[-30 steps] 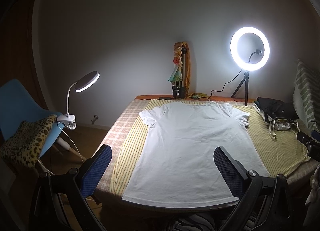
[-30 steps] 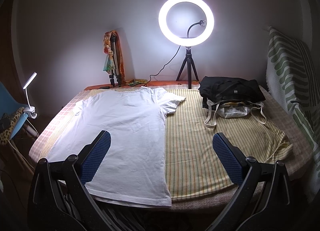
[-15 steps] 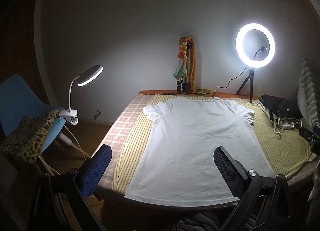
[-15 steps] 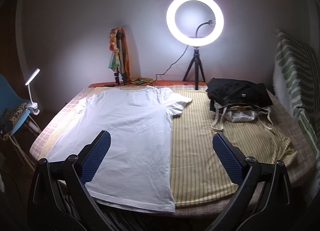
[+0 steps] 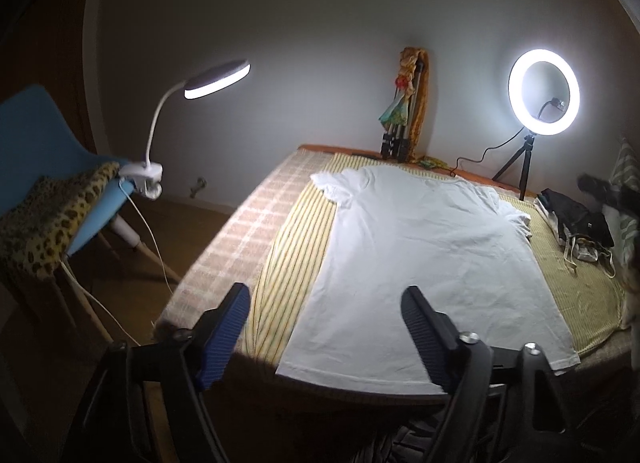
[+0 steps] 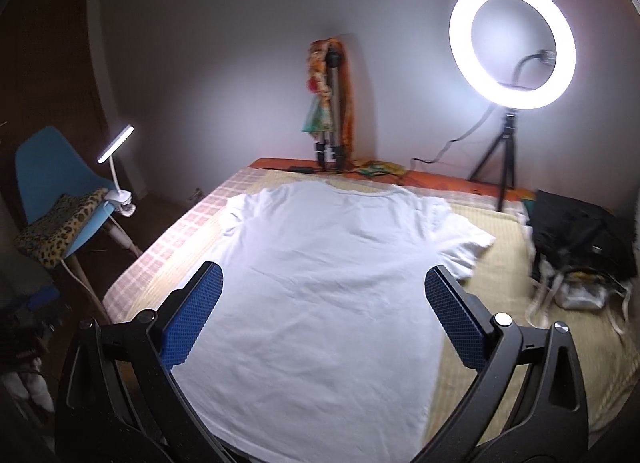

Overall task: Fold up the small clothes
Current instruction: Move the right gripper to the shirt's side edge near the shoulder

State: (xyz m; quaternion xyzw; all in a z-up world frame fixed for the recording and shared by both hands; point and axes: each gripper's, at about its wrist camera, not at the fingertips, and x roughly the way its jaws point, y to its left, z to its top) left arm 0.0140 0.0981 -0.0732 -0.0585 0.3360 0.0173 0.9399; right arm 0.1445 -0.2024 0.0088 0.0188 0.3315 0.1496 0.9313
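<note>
A white T-shirt point(image 5: 420, 259) lies flat on the striped cloth of the table point(image 5: 296, 239), collar toward the wall, hem at the near edge. It also shows in the right wrist view point(image 6: 320, 303). My left gripper point(image 5: 328, 323) is open and empty, above the shirt's near left hem corner. My right gripper point(image 6: 324, 303) is open and empty, above the middle of the shirt. The right gripper shows blurred at the right edge of the left wrist view point(image 5: 612, 195).
A ring light on a tripod point(image 6: 512, 39) and a folded tripod with cloth point(image 6: 332, 103) stand at the back. A black bag point(image 6: 580, 239) lies at the right. A blue chair point(image 5: 48, 167) with a clip lamp point(image 5: 216, 79) stands left of the table.
My left gripper has swung left and closer to the near left hem corner. My right gripper has moved left and forward, from over the bare cloth to over the shirt's middle.
</note>
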